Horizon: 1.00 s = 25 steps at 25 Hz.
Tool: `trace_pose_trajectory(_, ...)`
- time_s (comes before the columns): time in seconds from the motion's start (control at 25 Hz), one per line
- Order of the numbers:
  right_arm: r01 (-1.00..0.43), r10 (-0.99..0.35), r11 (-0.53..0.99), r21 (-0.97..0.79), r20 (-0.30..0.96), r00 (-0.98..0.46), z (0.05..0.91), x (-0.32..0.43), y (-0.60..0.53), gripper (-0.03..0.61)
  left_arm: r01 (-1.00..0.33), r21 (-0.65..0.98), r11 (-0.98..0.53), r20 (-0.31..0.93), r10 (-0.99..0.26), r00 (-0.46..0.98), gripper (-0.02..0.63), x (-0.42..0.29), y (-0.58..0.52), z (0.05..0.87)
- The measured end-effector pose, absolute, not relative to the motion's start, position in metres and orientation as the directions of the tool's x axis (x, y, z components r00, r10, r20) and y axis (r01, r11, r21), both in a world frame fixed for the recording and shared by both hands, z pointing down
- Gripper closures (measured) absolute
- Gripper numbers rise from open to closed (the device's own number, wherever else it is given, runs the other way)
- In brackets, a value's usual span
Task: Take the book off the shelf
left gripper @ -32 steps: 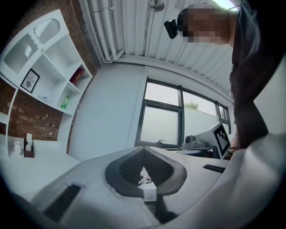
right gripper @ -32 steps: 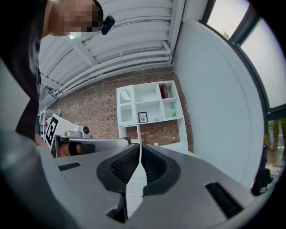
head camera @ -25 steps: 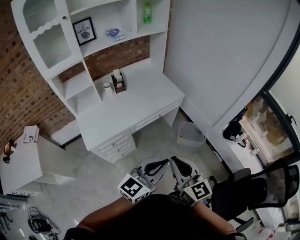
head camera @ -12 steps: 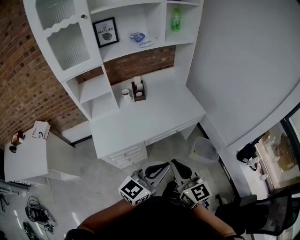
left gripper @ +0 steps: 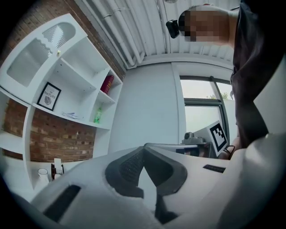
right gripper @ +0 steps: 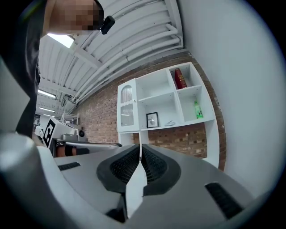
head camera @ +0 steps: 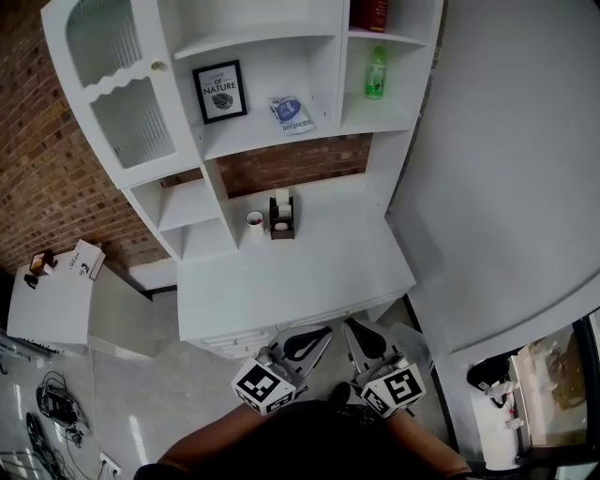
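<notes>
The book (head camera: 368, 14) is dark red and stands upright in the top right compartment of the white shelf unit (head camera: 328, 70); the head view's top edge cuts it off. The left gripper view shows the book (left gripper: 107, 84) far off, and so does the right gripper view (right gripper: 179, 78). My left gripper (head camera: 314, 335) and right gripper (head camera: 356, 330) are held low, side by side, close to the body and in front of the desk's front edge. Both are far from the shelf. In each the jaws are shut with nothing between them (left gripper: 143, 150) (right gripper: 140, 147).
A green bottle (head camera: 376, 73) stands one compartment below the book. A framed "NATURE" print (head camera: 219, 92) and a bluish packet (head camera: 291, 112) occupy the middle shelf. On the white desk (head camera: 309, 272) are a cup (head camera: 254, 219) and a small dark holder (head camera: 281, 216). A low white table (head camera: 56, 300) is at the left.
The view has swung upward and nearer the desk, so the shelf's top right compartment with the red book has come into sight. Both grippers stay low and shut.
</notes>
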State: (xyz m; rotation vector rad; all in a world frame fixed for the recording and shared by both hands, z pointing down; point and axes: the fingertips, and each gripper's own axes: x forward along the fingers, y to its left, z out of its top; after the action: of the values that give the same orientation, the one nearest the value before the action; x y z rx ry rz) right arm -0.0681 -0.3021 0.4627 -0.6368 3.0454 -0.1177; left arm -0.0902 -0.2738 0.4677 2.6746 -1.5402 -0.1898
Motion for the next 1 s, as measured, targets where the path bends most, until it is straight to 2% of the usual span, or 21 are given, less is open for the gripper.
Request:
trace_pose_trajectory(0.36,-0.295,-0.292,0.955,0.030,-0.064,-0.954,0.424,-0.039,-0.412,0.555,-0.916,0.041,-0.399,-0.131,-0.911,0.391,0.606,-0.087,-0.389,0.434)
trace_pose_trajectory(0.72,-0.222,-0.225,0.948,0.229,-0.015,-0.974,0.379,-0.069,-0.479,0.555,-0.890,-0.072,-0.451,-0.142,-0.878,0.456,0.606,-0.120,-0.448,0.369)
trace_pose_trajectory(1.0,-0.222,-0.209,0.916,0.333,-0.075,-0.975,0.296,-0.118,-0.525,0.554,-0.836,-0.144,-0.530,-0.124,-0.828,0.546,0.606,-0.161,-0.499,0.321)
